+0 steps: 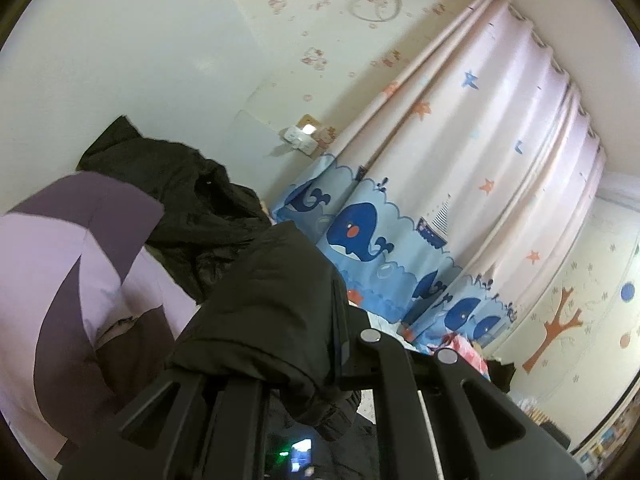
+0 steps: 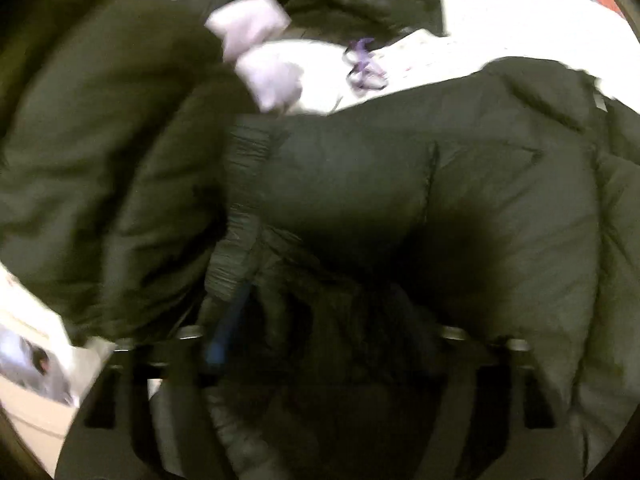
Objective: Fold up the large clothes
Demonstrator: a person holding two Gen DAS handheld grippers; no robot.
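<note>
Indoors, the left gripper (image 1: 320,364) is clamped on a raised fold of the black padded jacket (image 1: 264,292), before a whale-print curtain (image 1: 420,208). Across a white bed (image 2: 500,20), the jacket (image 2: 360,168) buries the right gripper (image 2: 320,344), apparently pinching its fabric; blur hides the jaws.

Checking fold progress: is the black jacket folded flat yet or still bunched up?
Still bunched. In the right wrist view the black jacket lies in puffy heaps on the white bedding; in the left wrist view part hangs lifted by the left gripper.
</note>
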